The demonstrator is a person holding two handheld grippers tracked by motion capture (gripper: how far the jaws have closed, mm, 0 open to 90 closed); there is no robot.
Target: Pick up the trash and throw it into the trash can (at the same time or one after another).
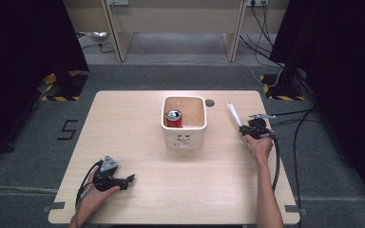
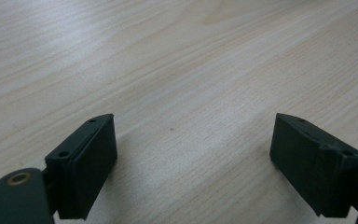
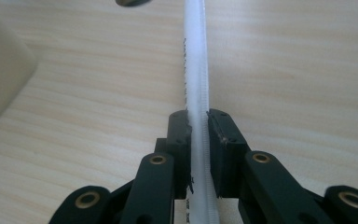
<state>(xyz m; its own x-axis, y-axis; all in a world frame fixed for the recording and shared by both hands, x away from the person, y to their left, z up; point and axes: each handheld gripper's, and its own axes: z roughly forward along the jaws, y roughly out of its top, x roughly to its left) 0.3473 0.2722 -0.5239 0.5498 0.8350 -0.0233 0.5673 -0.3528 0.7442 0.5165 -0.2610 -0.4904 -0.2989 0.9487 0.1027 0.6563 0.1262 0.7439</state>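
Observation:
My right gripper is shut on a thin white stick-like strip, maybe a wrapped straw, at the table's right side. In the right gripper view the straw runs straight up from between the jaws, with my right gripper pressing both pads on it. A red can stands upright inside a white square tub at the table's middle, to the left of the straw. My left gripper rests at the front left, and in its own view my left gripper is open over bare wood.
A small dark round hole sits in the tabletop just behind the tub's right corner. The tub's wall shows at the left of the right gripper view. Cables trail off the table's right edge.

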